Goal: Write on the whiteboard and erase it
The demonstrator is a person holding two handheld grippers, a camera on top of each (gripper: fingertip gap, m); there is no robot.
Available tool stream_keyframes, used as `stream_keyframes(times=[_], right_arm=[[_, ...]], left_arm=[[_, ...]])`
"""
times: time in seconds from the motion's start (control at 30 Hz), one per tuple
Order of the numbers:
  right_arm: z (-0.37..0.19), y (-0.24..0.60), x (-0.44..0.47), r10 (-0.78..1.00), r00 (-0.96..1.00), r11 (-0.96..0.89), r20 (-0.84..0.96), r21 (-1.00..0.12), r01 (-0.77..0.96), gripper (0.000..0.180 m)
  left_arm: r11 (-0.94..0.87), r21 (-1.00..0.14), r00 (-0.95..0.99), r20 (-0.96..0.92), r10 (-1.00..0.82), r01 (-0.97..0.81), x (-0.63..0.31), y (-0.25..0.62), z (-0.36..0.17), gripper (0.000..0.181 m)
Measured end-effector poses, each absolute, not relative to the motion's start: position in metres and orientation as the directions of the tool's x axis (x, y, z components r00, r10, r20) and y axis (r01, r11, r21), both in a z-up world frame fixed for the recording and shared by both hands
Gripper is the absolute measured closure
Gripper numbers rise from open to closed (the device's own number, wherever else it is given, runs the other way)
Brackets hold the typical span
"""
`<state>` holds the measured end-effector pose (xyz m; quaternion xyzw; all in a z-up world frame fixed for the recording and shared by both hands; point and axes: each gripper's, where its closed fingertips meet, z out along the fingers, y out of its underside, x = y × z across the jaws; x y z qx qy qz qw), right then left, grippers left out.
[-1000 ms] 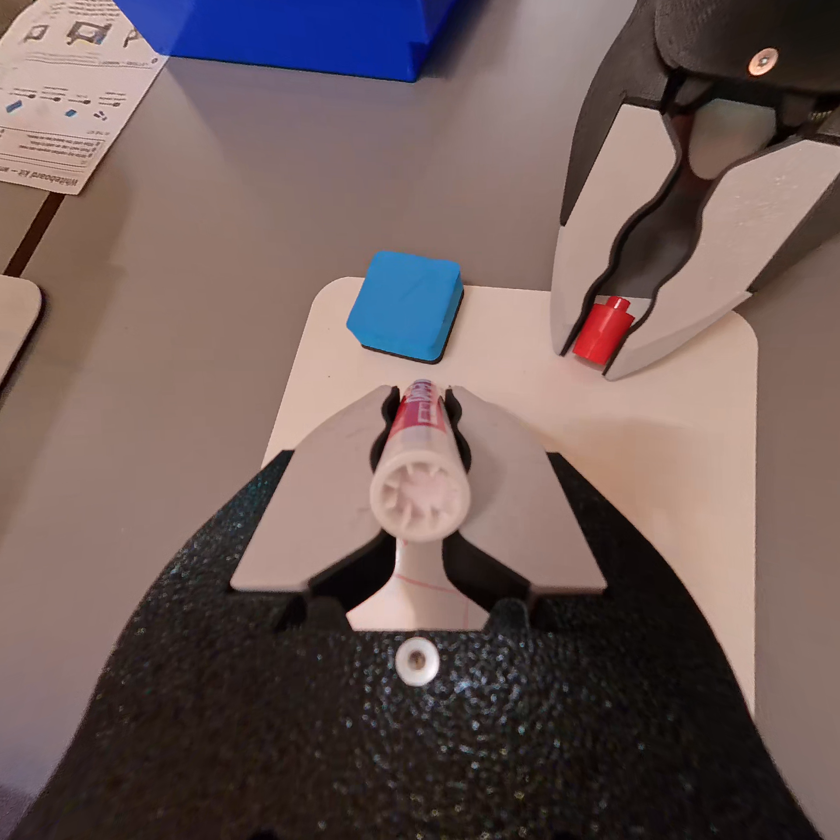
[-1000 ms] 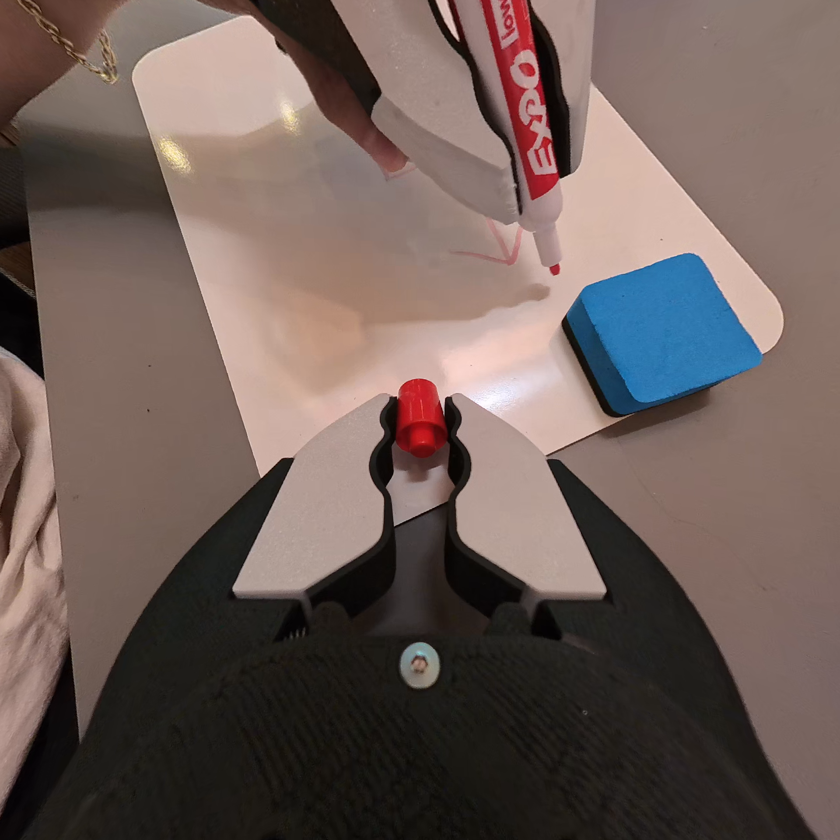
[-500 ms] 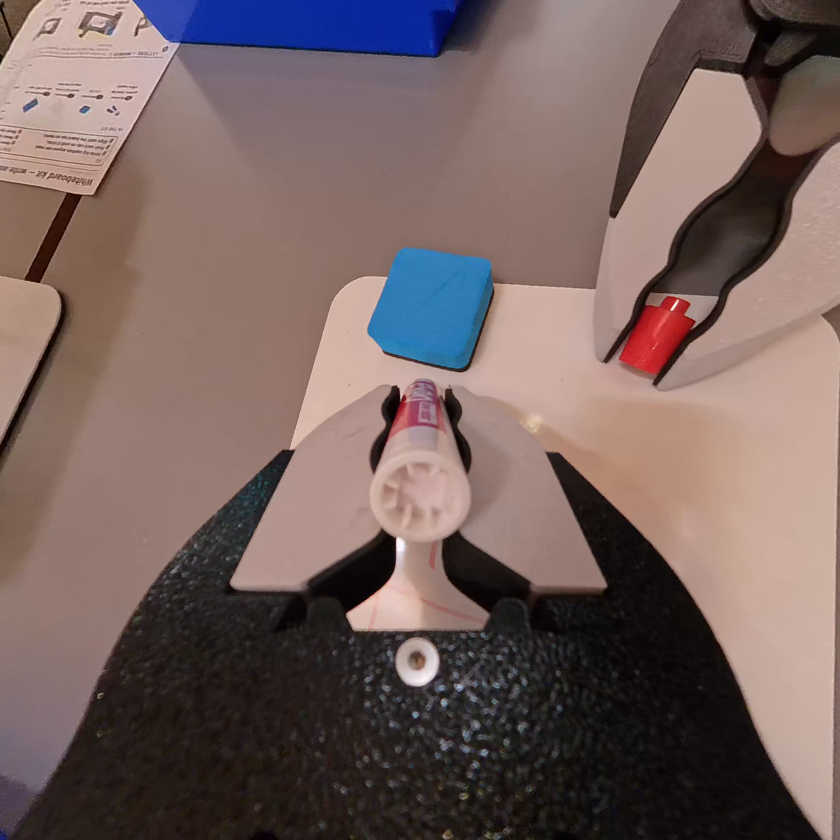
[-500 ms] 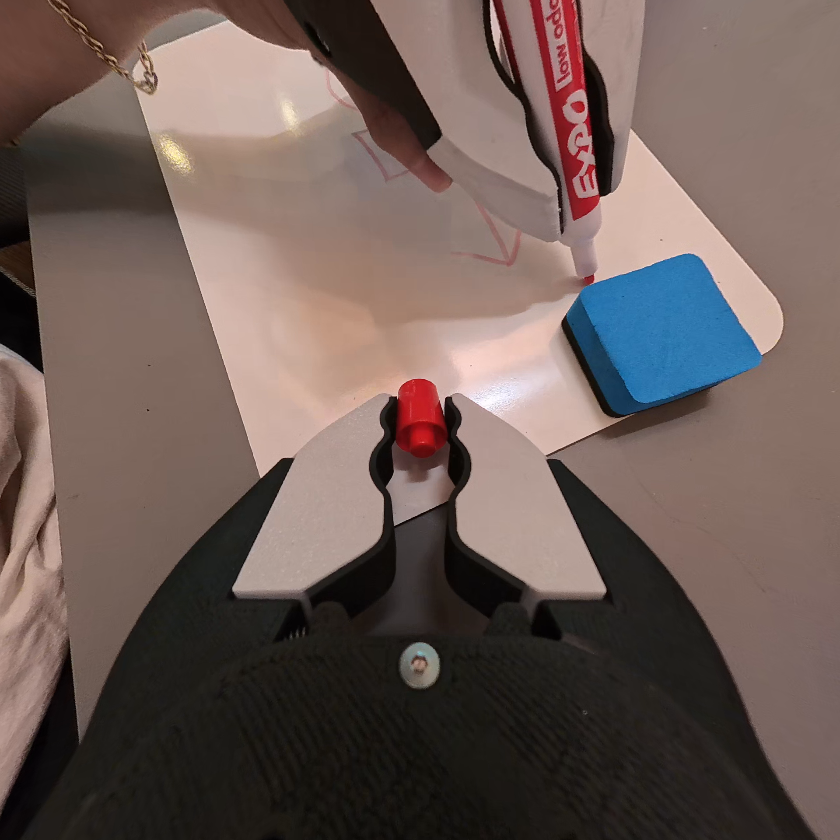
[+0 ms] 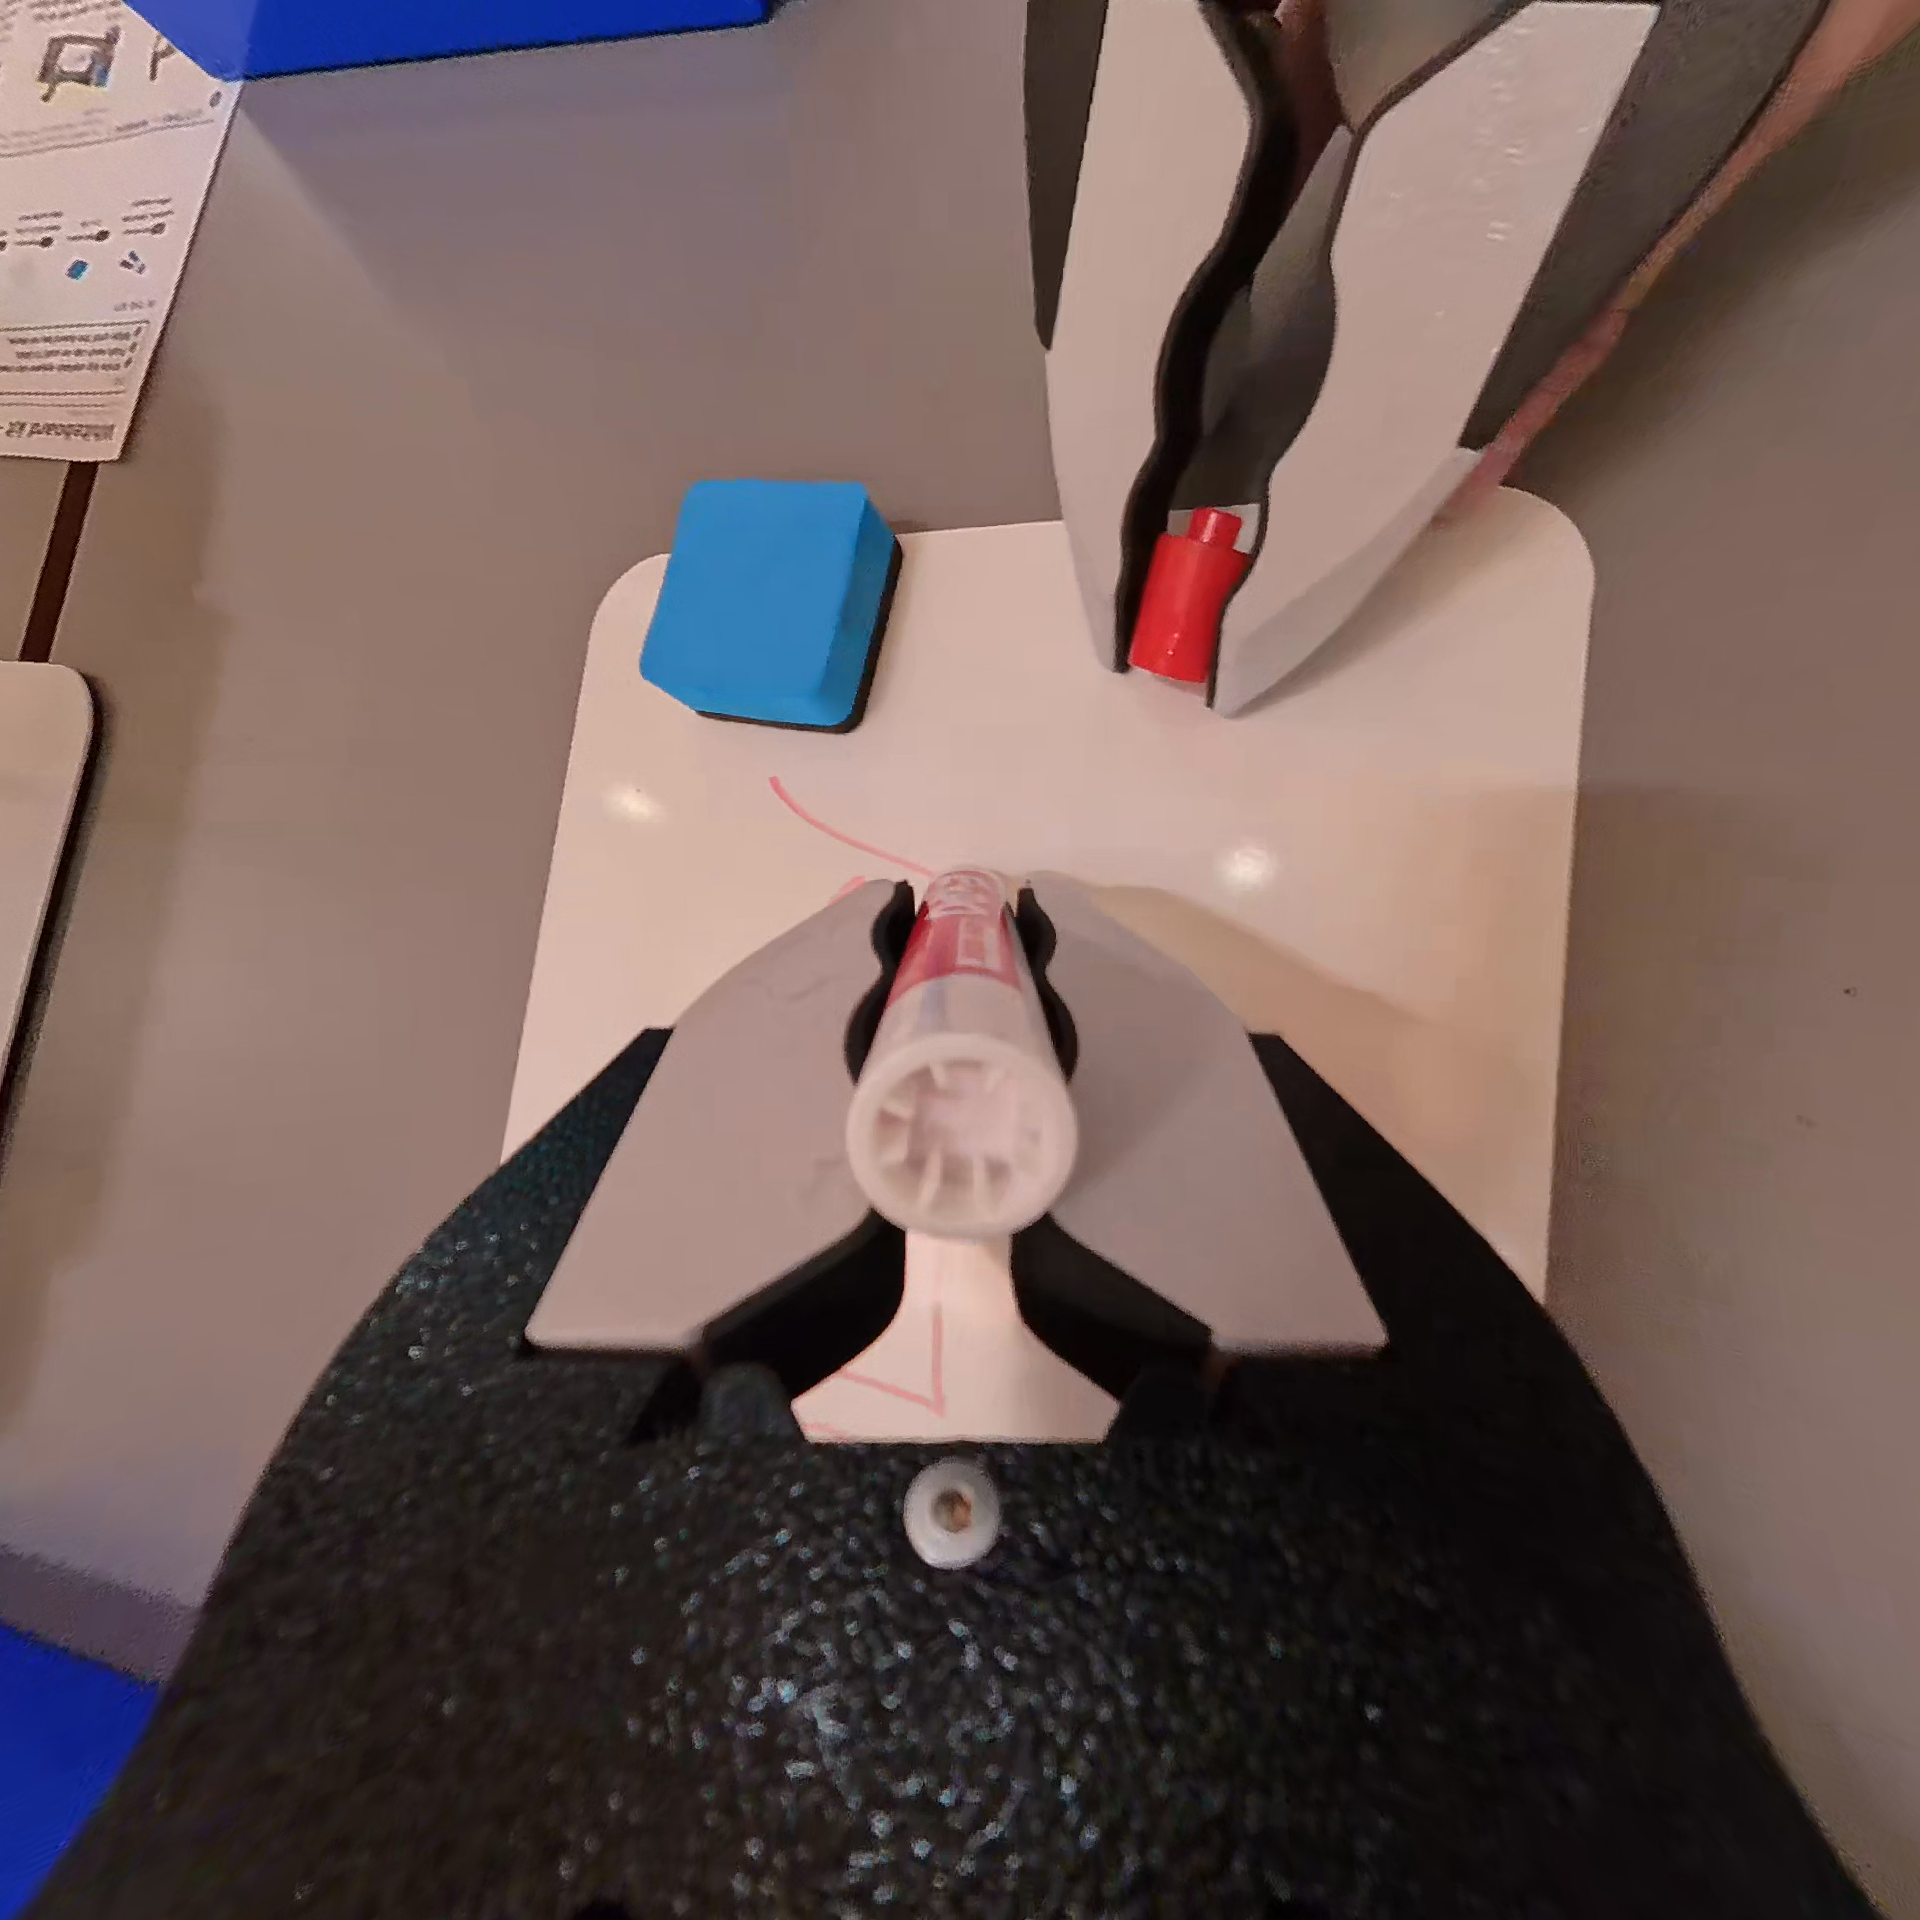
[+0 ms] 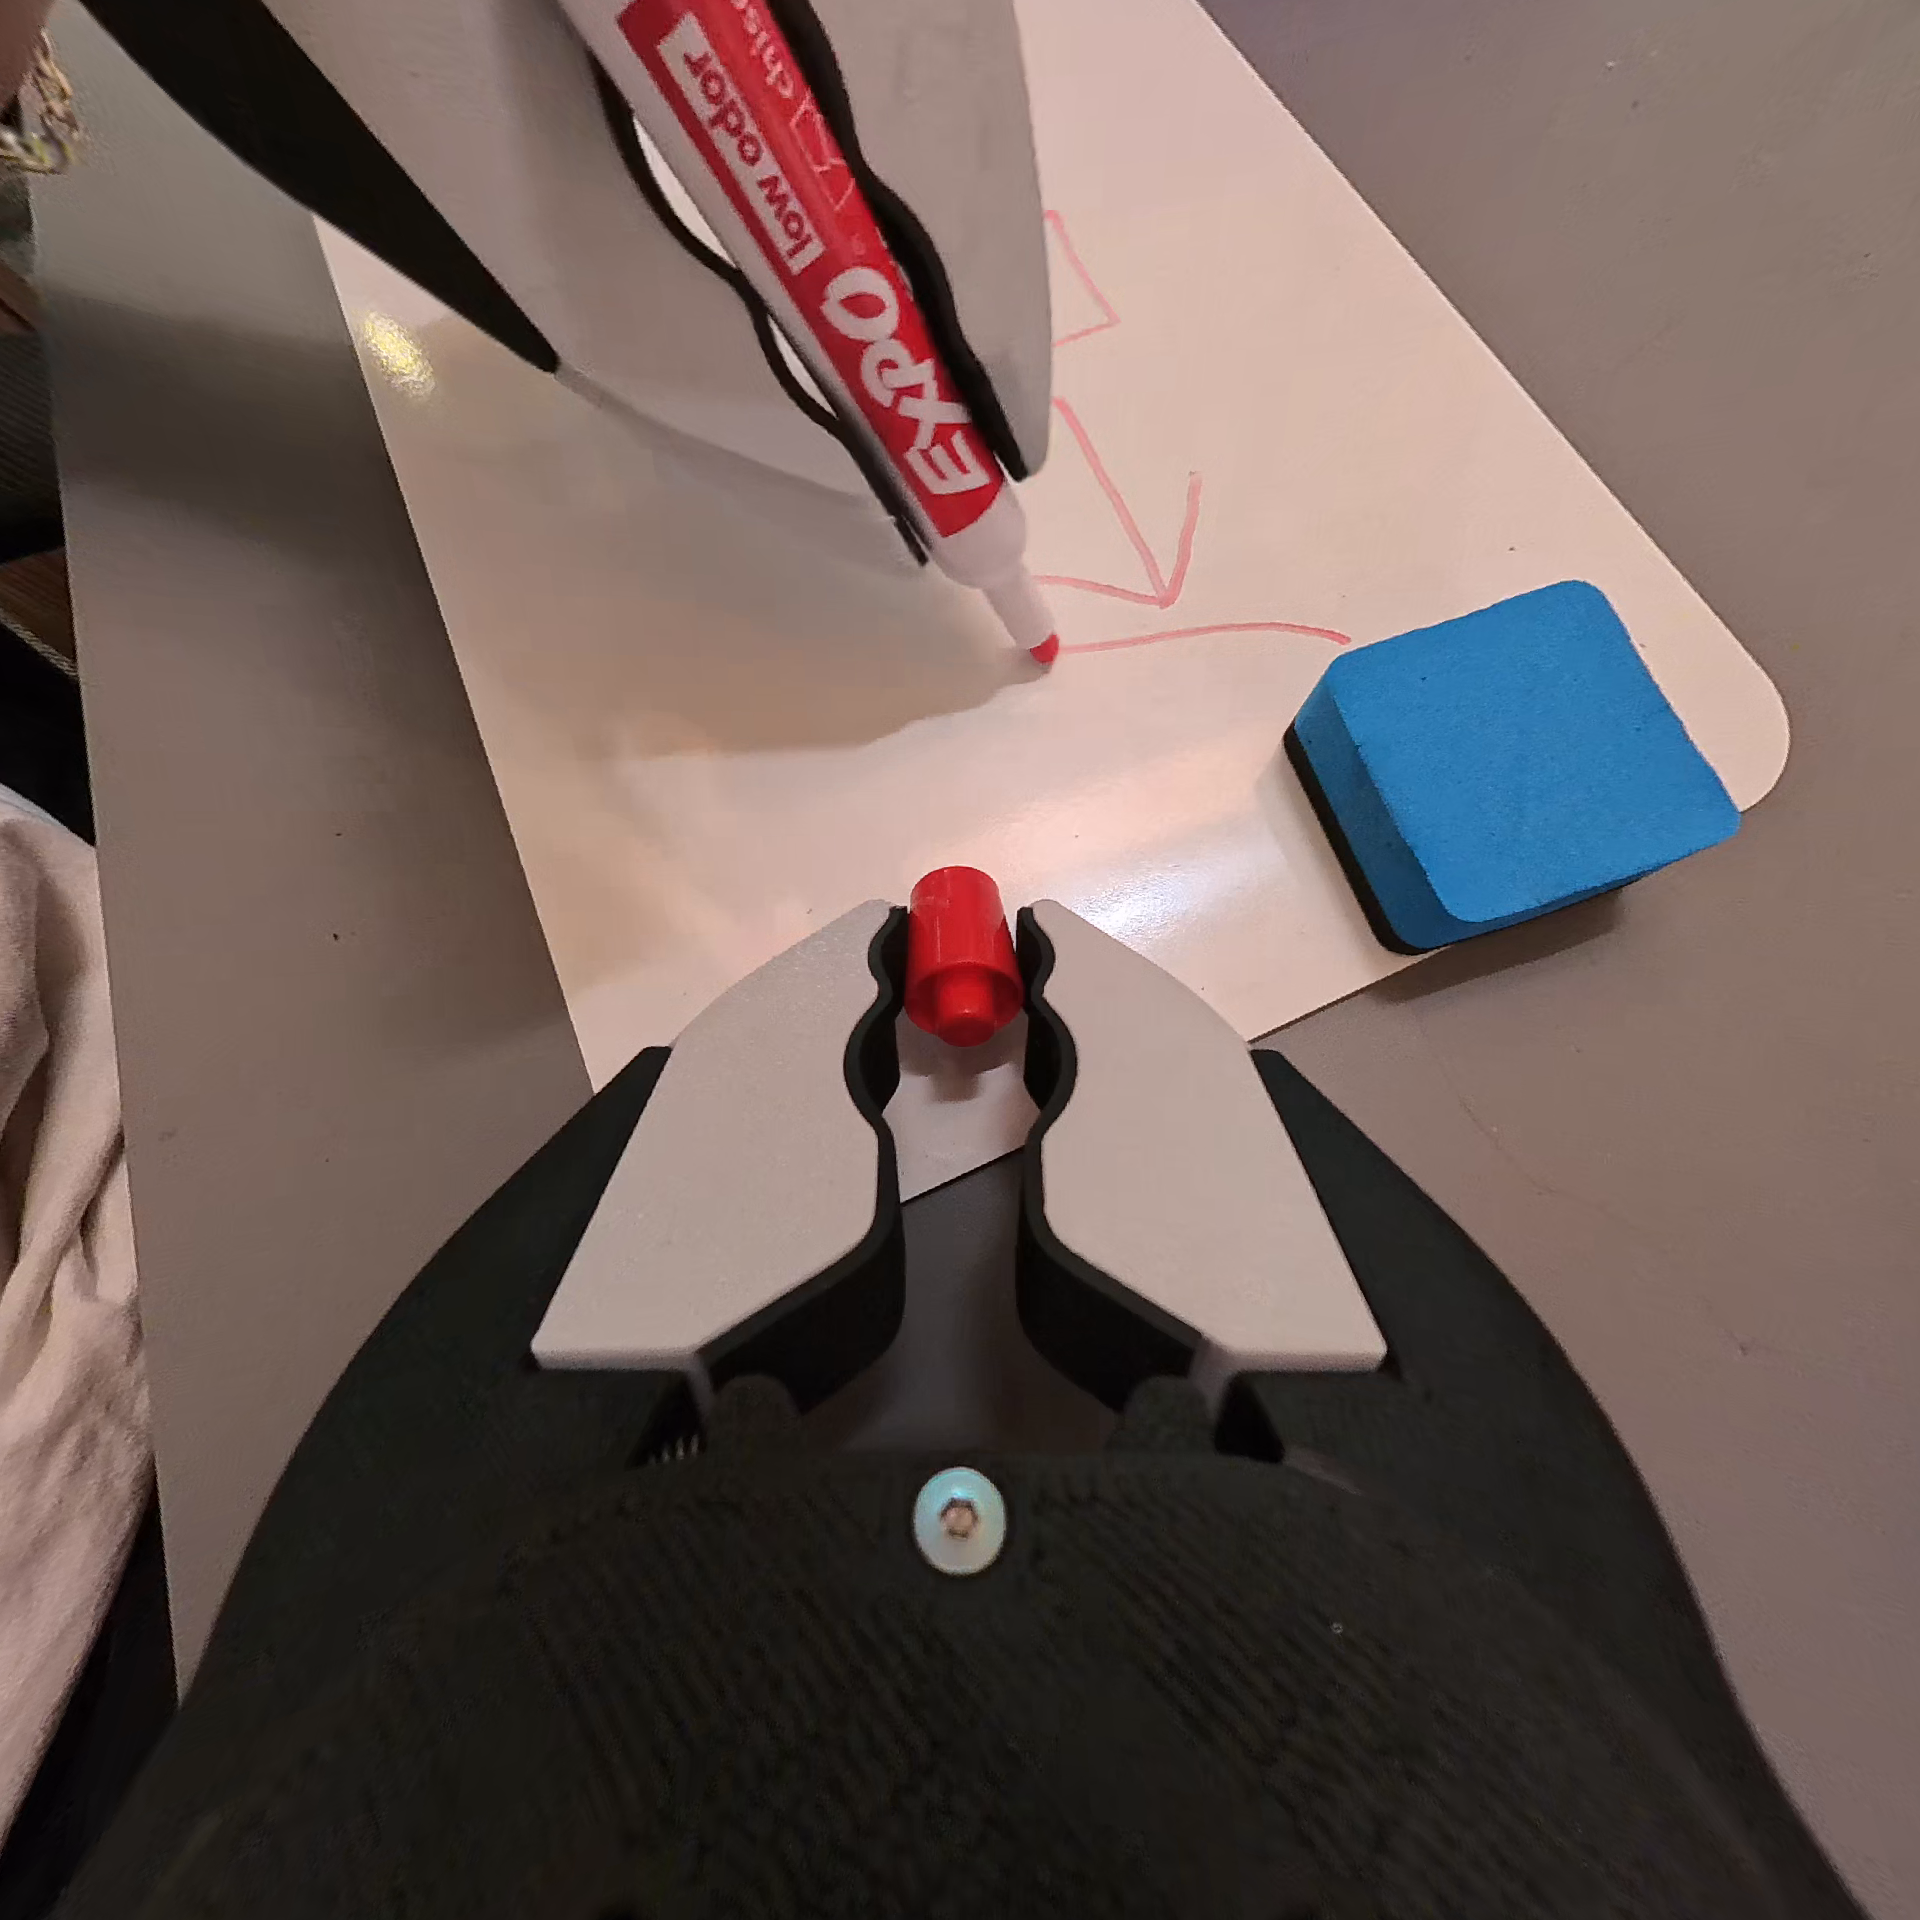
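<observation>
Left wrist view looks down on one small whiteboard [image 5: 1351, 883] lying flat on a grey desk [image 5: 416, 520]. The left gripper [image 5: 961, 894] has its fingers pinched on one marker [image 5: 961, 1039], whose white butt end faces the camera while the red-banded barrel points down at the board. One blue eraser [image 5: 764, 603] sits on the board's far left corner, partly overhanging the edge. Thin red lines [image 5: 831, 826] run across the board just ahead of the fingers, and more show through the gap behind them.

Farther off, the right gripper [image 5: 1179, 665] hangs over the far edge of the board, its fingers pinched on one red cap [image 5: 1184, 603]. A printed sheet [image 5: 73, 239] lies at the top left, beside one blue box [image 5: 499, 31] — only its edge shows. A second pale board [image 5: 42, 831] peeks in at the left border.

From the right wrist view, the cap [image 6: 956, 966] is squeezed between the two fingers of the right gripper [image 6: 956, 914], just above the near edge of the whiteboard [image 6: 831, 810]. The marker [image 6: 831, 312] slants down from the left gripper [image 6: 966, 509], and its red tip touches the board at the end of a long red stroke. The red lines [image 6: 1153, 551] form an arrow shape and part of a box — all near the eraser [image 6: 1507, 758], which rests at the board's right corner. Pale cloth [image 6: 52, 1143] shows at the left edge.
</observation>
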<state>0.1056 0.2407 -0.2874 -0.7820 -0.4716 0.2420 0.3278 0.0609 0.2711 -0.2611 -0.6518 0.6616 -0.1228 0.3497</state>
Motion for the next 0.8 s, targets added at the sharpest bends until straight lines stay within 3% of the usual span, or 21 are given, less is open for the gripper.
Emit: stream_keyframes(times=[0.2, 0.8], right_arm=[[-0.287, 0.241, 0.106, 0.896, 0.438, -0.34, -0.069, -0.741, 0.579, 0.16], [-0.287, 0.241, 0.106, 0.896, 0.438, -0.34, -0.07, -0.741, 0.579, 0.159]], left_arm=[[0.091, -0.714, 0.204, -0.316, -0.927, -0.694, 0.07, 0.292, -0.24, 0.162], [0.062, -0.688, 0.21, -0.305, -0.929, -0.723, 0.085, 0.323, -0.262, 0.162]])
